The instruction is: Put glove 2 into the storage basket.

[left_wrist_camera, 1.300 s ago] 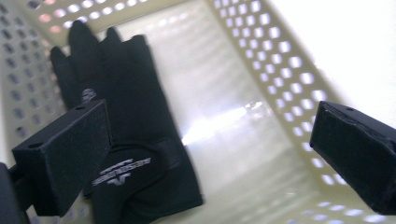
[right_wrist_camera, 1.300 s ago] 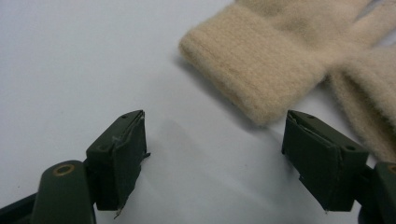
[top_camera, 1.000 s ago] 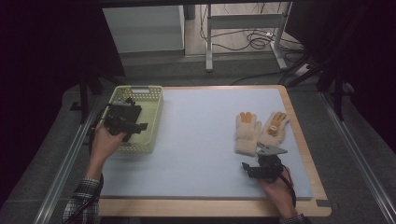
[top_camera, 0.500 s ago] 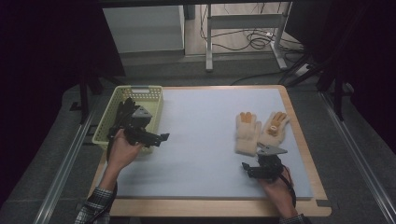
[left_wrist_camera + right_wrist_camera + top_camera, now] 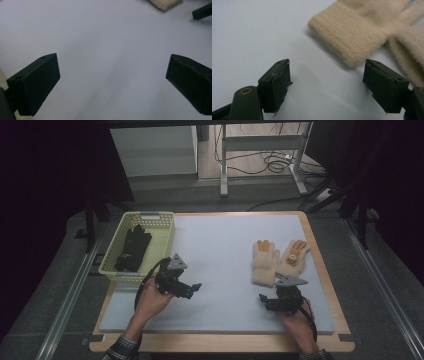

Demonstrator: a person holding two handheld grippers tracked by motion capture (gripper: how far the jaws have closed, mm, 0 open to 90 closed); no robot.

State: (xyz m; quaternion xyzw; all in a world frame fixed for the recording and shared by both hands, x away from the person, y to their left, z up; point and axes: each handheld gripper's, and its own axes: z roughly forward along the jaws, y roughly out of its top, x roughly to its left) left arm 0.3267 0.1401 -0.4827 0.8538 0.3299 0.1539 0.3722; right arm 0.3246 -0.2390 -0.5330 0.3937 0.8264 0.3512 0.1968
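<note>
From above, the beige gloves (image 5: 277, 260) lie just ahead of the right gripper (image 5: 263, 299), well apart from the left gripper (image 5: 195, 289). In the left gripper view, its jaws gape over bare mat (image 5: 105, 50). In the right gripper view, a glove cuff (image 5: 347, 37) lies just beyond released jaws, untouched.

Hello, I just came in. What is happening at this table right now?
A person is working at the table with a two-jaw gripper in each hand. A pair of black gloves lies in the yellow basket at the left. The left gripper is open and empty, over the bare mat beside the basket. The right gripper is also open, just in front of the cuff of the beige gloves, which lie flat on the mat. Nothing is gripped.
</note>
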